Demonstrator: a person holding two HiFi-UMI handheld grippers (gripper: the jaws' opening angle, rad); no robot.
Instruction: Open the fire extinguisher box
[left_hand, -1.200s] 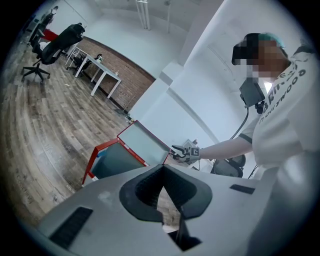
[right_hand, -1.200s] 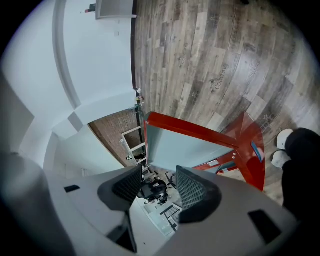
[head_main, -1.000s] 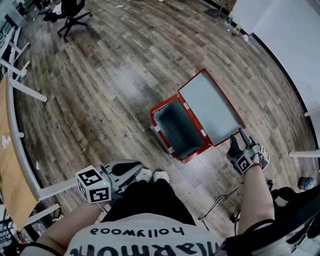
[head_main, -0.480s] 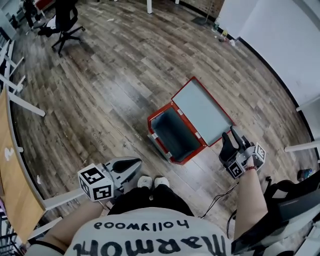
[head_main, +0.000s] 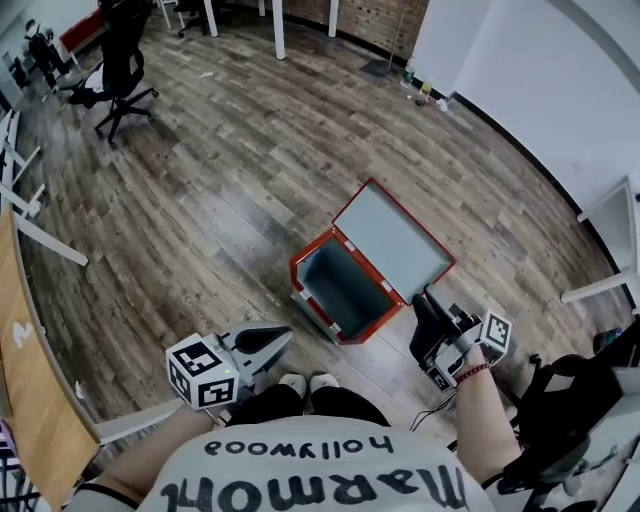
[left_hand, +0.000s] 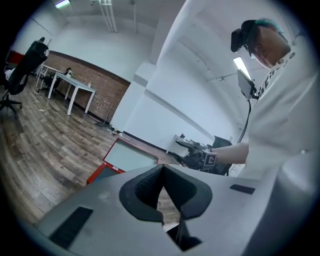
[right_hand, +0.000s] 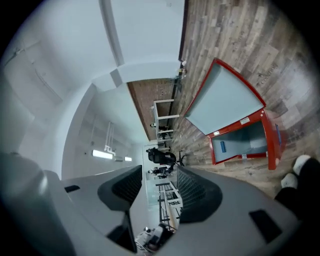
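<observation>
box (head_main: 345, 290) on floor, lid (head_main: 392, 240) already flung open. right tongs (head_main: 424, 300) spread, empty, just beside box, nearer. left tongs (head_main: 280, 338) pressed together, empty, farther off.

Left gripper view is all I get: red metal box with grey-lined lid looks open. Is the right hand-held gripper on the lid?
Observer: No. The right gripper view shows the right hand-held gripper with jaws apart and nothing between them.
Operator: Anything inside the box?
Observer: The head view looks into the red metal box: bare grey interior, no extinguisher in sight.
Operator: Where's my left one?
Observer: The head view has the left hand-held gripper beside the person's white shoes, apart from the box.
</observation>
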